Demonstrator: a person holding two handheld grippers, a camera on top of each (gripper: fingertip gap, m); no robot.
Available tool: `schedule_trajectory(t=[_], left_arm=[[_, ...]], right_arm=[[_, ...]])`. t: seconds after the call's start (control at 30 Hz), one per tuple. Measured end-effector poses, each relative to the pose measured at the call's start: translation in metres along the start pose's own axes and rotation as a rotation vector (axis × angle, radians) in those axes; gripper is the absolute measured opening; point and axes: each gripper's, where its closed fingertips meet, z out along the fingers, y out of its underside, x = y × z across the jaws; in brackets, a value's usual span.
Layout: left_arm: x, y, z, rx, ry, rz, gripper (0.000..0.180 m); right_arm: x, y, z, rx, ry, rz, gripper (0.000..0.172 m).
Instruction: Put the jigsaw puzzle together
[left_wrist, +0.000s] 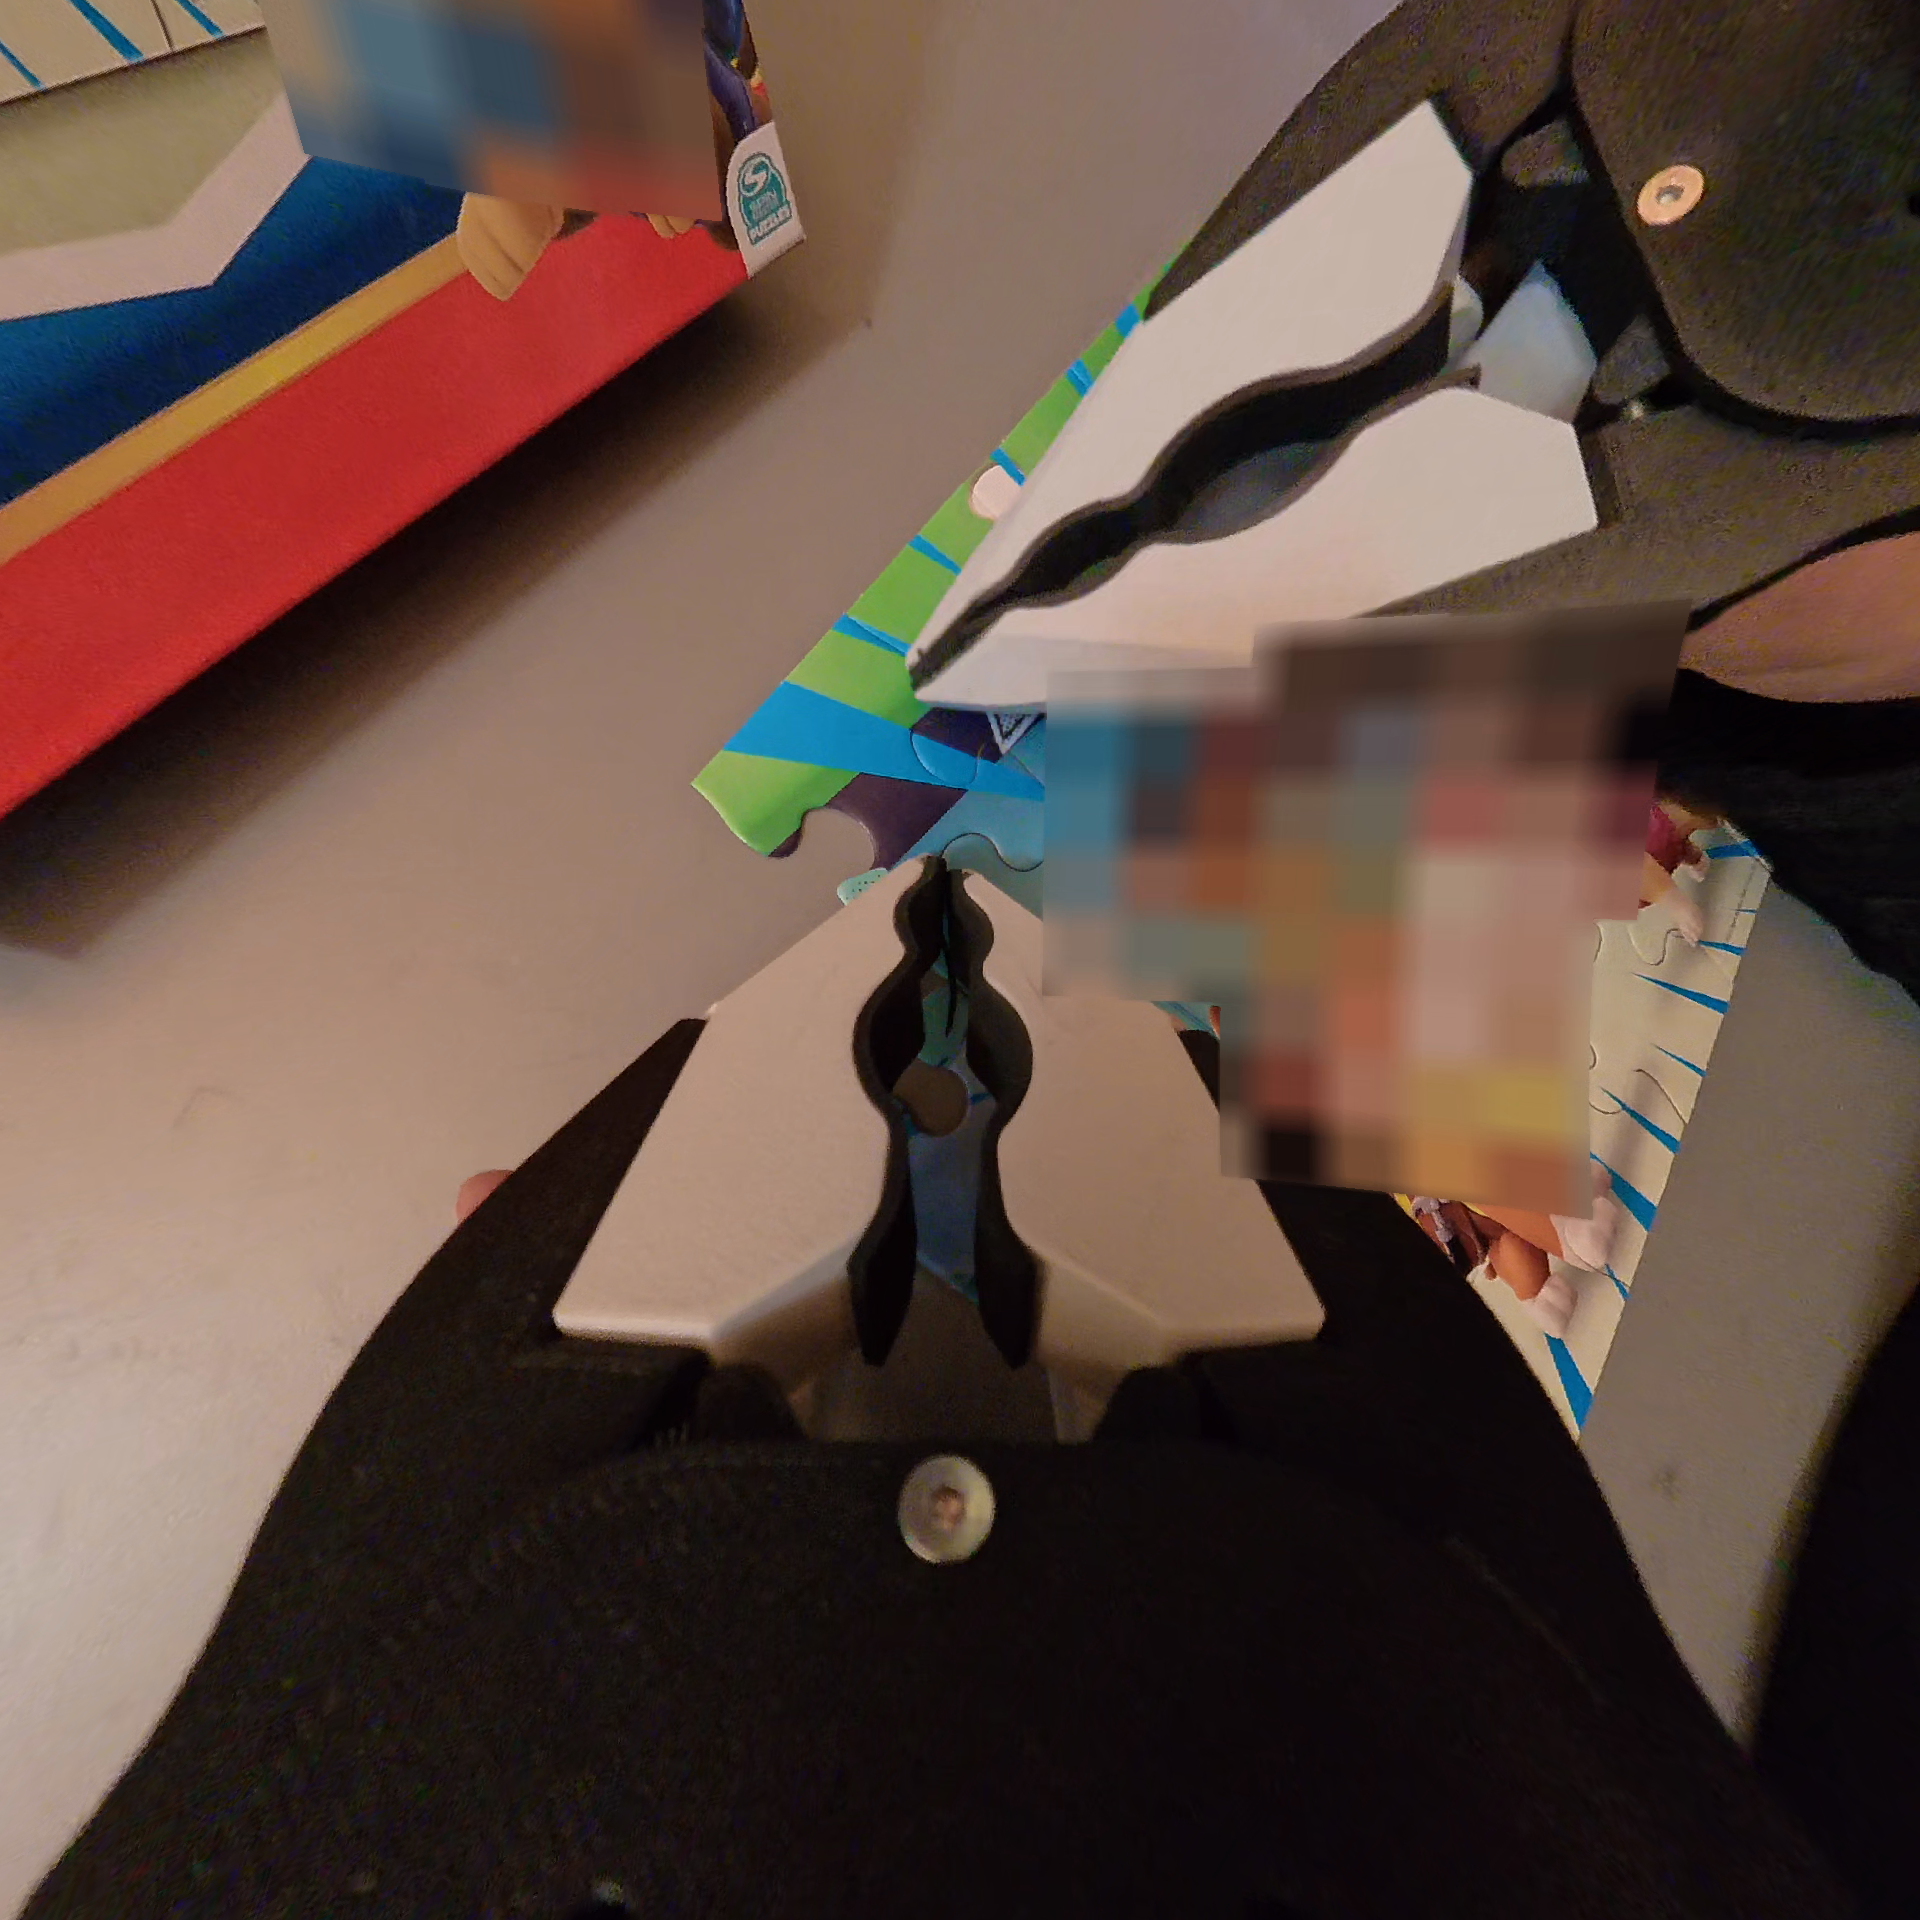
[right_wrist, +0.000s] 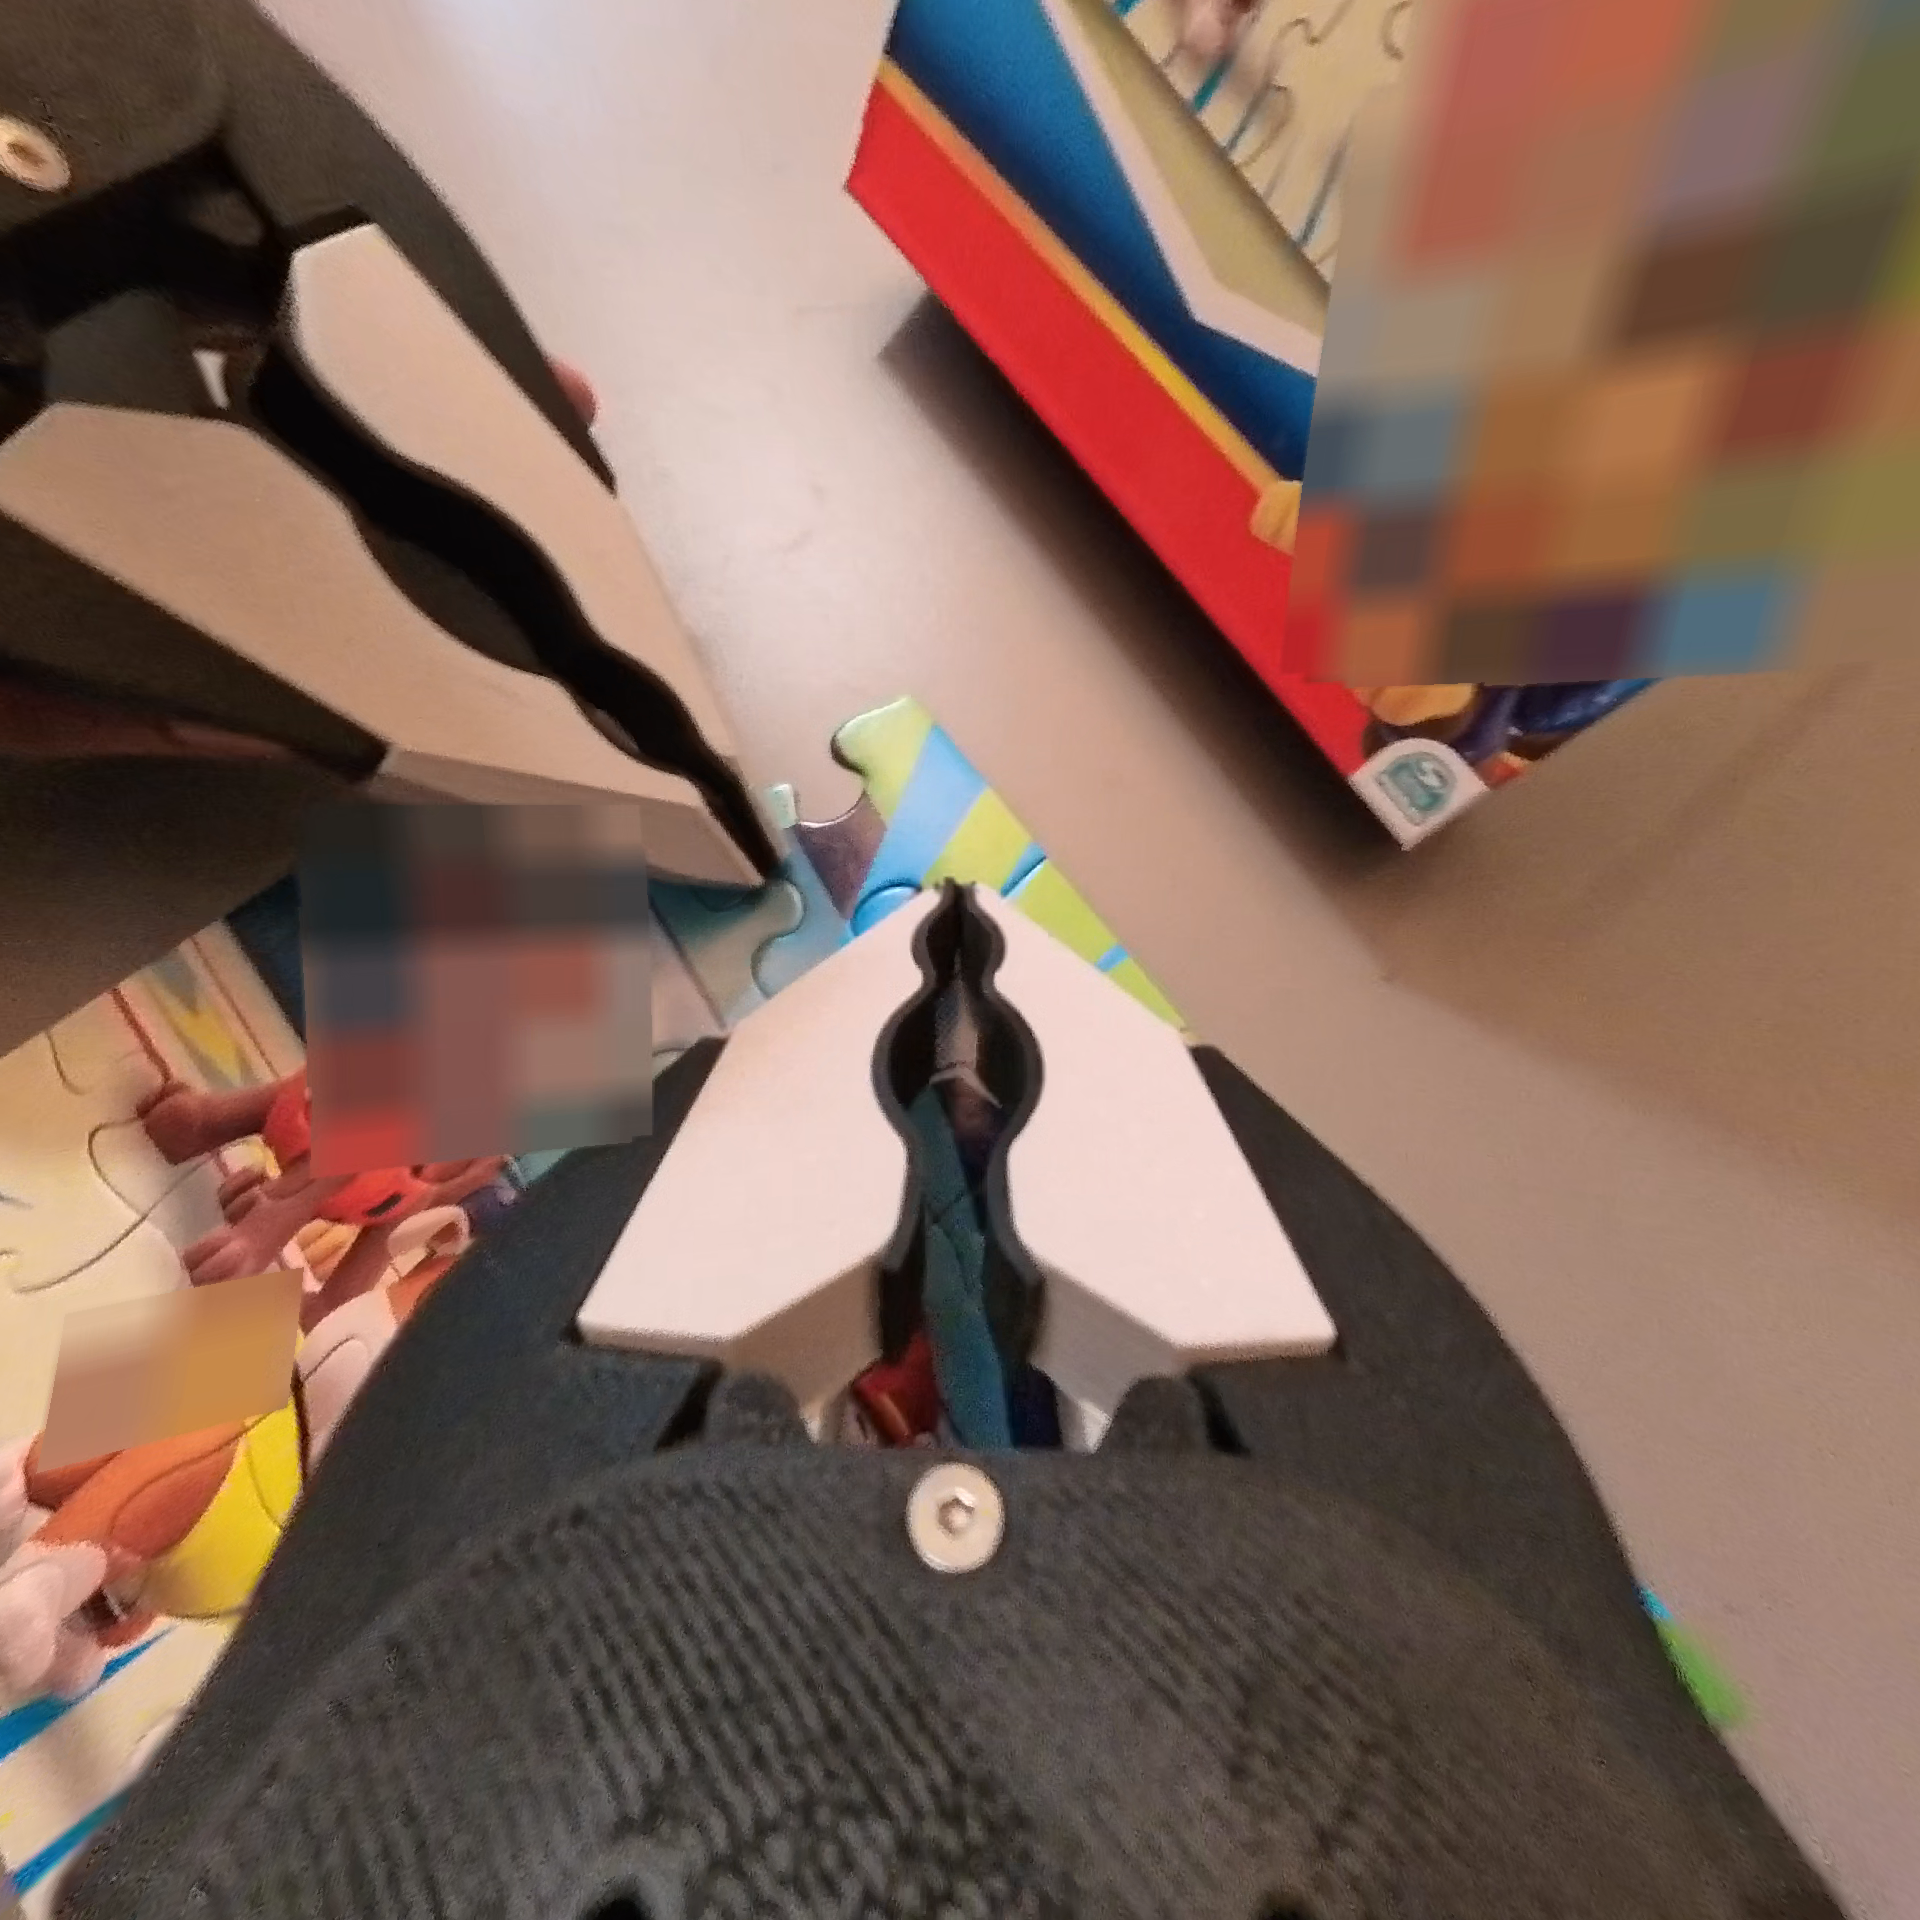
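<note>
Left wrist view looks down on the left claw (left_wrist: 943, 868), whose two fingertips meet with nothing between them; it sits over the near edge of a partly assembled jigsaw puzzle (left_wrist: 831, 717) lying flat on the pale surface (left_wrist: 416, 831). The puzzle's exposed corner is green with blue stripes and a purple patch, with an open notch just beside the claw tip. From the upper right the right claw (left_wrist: 925, 660) reaches in, its fingertips likewise together and bare, its tip over the same corner of the puzzle, near the left claw but apart from it. A red, blue and yellow puzzle box (left_wrist: 364, 416) lies on the surface at upper left, well apart from both claws.

Right wrist view shows the right claw (right_wrist: 958, 888) closed above the green and blue striped pieces (right_wrist: 935, 790), with the left claw (right_wrist: 764, 857) coming in from the left, its tip low over a light blue piece. The box (right_wrist: 1091, 364) lies at upper right. Whether either tip touches the puzzle cannot be told.
</note>
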Motion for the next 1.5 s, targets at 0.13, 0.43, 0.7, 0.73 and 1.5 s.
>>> schedule_trajectory(t=[0.13,0.43,0.7,0.73,1.5], left_arm=[[0.0,0.0,0.0,0.002,0.007,-0.009,0.0],[0.0,0.0,0.0,-0.001,-0.004,-0.002,0.0],[0.0,0.0,0.0,0.003,-0.008,-0.003,0.0],[0.0,0.0,0.0,0.003,-0.006,-0.004,0.0],[0.0,0.0,0.0,0.008,0.004,-0.014,0.0]], right_arm=[[-0.002,-0.001,0.001,-0.001,-0.012,0.008,0.0],[0.001,0.0,0.002,-0.025,0.028,0.017,0.0],[-0.005,0.002,0.001,-0.049,0.016,0.018,0.0],[-0.005,0.002,0.001,-0.048,0.01,0.021,0.0],[-0.01,0.024,-0.022,-0.134,-0.081,0.036,0.0]])
